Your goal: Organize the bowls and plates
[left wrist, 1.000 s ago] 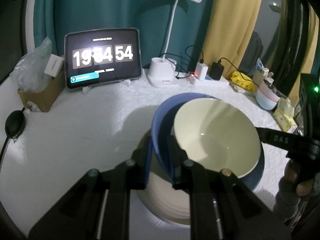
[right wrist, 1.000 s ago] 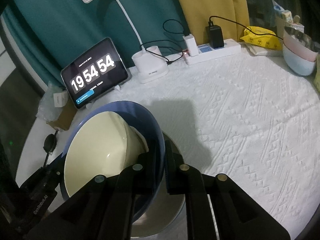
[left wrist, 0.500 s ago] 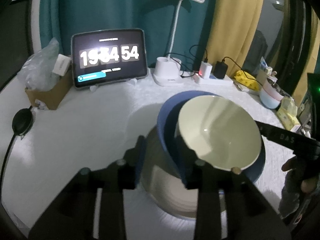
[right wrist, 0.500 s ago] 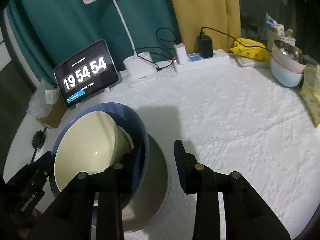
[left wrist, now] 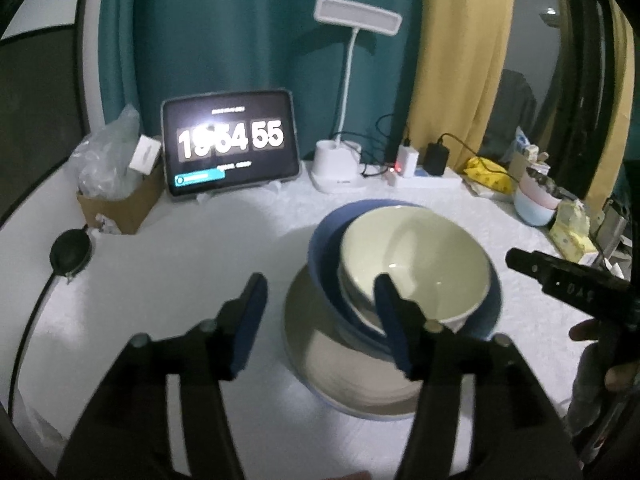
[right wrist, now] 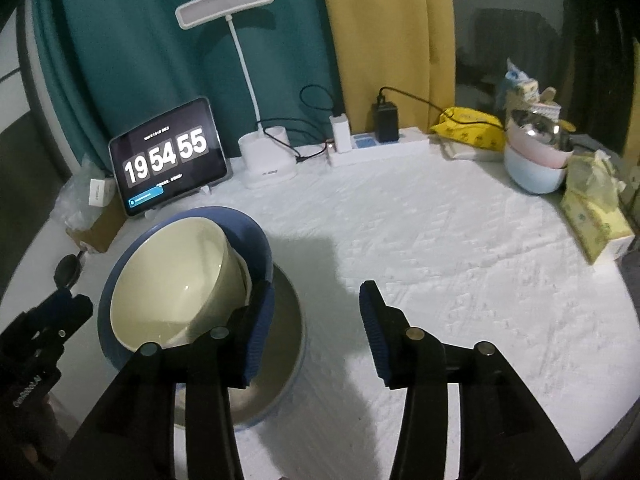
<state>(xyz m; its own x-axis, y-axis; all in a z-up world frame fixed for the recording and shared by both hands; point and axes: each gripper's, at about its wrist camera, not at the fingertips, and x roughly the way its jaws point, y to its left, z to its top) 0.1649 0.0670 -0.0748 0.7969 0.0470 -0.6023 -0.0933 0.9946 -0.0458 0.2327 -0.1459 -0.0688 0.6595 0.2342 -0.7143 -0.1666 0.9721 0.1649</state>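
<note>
A cream bowl (left wrist: pixel 416 264) sits nested in a blue bowl (left wrist: pixel 324 256), and both rest on a pale plate (left wrist: pixel 340 368) on the white tablecloth. The stack also shows in the right wrist view: cream bowl (right wrist: pixel 172 276), blue bowl (right wrist: pixel 244 228), plate (right wrist: pixel 284 344). My left gripper (left wrist: pixel 320 304) is open and empty just left of the stack, its right finger in front of the bowls' rim. My right gripper (right wrist: pixel 316 312) is open and empty just right of the stack, its left finger beside the blue bowl.
A tablet clock (left wrist: pixel 230 144), a desk lamp (left wrist: pixel 340 168), a power strip (right wrist: pixel 376 144) and a cardboard box (left wrist: pixel 116 196) line the back. Stacked pink and blue bowls (right wrist: pixel 536 156) and a tissue pack (right wrist: pixel 596 216) stand at the far right.
Both grippers have let go of the blue bowl's rim, opened wide and drawn back. The bowl stack now rests on the plate.
</note>
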